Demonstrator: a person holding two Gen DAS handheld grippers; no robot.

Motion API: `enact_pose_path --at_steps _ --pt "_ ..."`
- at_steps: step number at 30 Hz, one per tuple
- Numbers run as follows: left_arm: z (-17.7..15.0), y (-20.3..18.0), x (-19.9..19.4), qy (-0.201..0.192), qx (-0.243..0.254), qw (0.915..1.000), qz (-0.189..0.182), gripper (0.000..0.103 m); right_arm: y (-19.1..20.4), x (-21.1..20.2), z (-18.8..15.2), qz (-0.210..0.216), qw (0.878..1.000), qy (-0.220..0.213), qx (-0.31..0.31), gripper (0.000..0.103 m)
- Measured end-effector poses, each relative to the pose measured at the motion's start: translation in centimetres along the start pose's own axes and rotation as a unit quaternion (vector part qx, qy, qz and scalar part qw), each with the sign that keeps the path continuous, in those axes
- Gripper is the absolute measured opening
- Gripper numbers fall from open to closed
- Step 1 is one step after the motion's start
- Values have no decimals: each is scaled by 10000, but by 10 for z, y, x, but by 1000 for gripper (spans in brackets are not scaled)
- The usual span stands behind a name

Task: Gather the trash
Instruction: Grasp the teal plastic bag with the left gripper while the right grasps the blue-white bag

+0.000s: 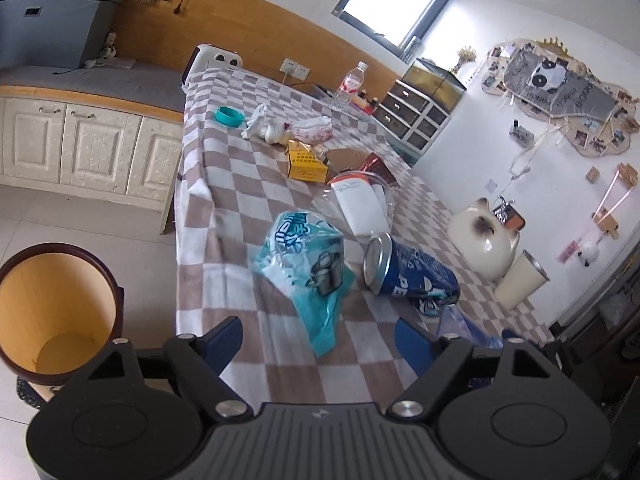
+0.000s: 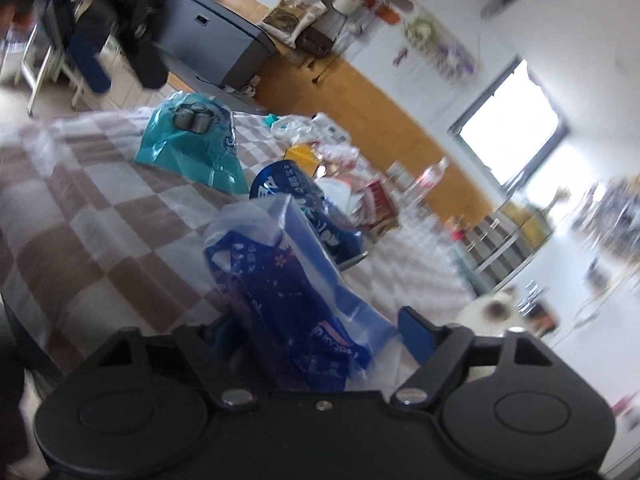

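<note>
Left wrist view has the wastebasket [image 1: 56, 312] at far left, standing on the floor just beside the counter [image 1: 240, 184] with its checked cloth, mouth up and nothing visible inside. Using that basket as the mark: the left tool [image 1: 318, 344] hovers to its right over the counter's near edge, fingers spread wide with nothing between them. Straight ahead of it, a little farther from the basket, lies a teal plastic bag [image 1: 308, 264]: thin, crumpled film, light and slippery, so I judge a pinch on a bunched fold will hold better than the flat sheet. Farther right lies a dented blue Pepsi can [image 1: 408, 276] on its side; it looks light but could roll, so gripping across its body seems safest.

Right wrist view, motion-blurred, shows the right tool [image 2: 320, 336] farthest from the basket, with a blue plastic wrapper [image 2: 280, 280] standing between its fingers. Whether the fingers actually pinch it I cannot tell.
</note>
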State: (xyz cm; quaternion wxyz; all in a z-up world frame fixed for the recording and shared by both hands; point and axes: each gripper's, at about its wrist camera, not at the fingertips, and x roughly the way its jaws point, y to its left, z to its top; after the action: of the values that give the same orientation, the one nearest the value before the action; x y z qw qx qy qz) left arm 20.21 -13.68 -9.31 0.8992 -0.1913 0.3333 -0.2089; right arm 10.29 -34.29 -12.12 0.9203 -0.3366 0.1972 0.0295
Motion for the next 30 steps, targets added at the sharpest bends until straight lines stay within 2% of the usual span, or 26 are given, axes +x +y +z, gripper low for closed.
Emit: enact_pose_path --at_steps 5,7,8,10,12,20,24,25,30 --pt "5 0 21 -91 48 9999 50 79 -17 9 -1 353 9956 224 834 56" --pt "8 0 30 -111 66 9998 144 79 -19 9 0 329 9936 271 1049 42" --pt "9 2 34 -101 36 9998 154 79 -21 9 1 297 9923 288 1171 38" --pt "11 5 43 -65 -69 9998 148 79 -29 9 1 310 9874 321 1521 24" --pt "11 5 48 -135 -102 9997 183 79 -39 7 0 515 9781 347 1985 16" --pt "19 -1 71 -251 128 9991 301 79 -47 5 6 1034 9491 272 2963 14" --pt "23 1 78 -270 4 9992 287 64 -44 9 9 1169 9403 239 3188 14" --pt "23 1 78 -265 -41 9992 294 64 -44 9 10 1177 9383 238 3243 14" --pt "24 -1 78 -221 -106 9994 238 55 -48 14 12 1279 9140 244 3842 14"
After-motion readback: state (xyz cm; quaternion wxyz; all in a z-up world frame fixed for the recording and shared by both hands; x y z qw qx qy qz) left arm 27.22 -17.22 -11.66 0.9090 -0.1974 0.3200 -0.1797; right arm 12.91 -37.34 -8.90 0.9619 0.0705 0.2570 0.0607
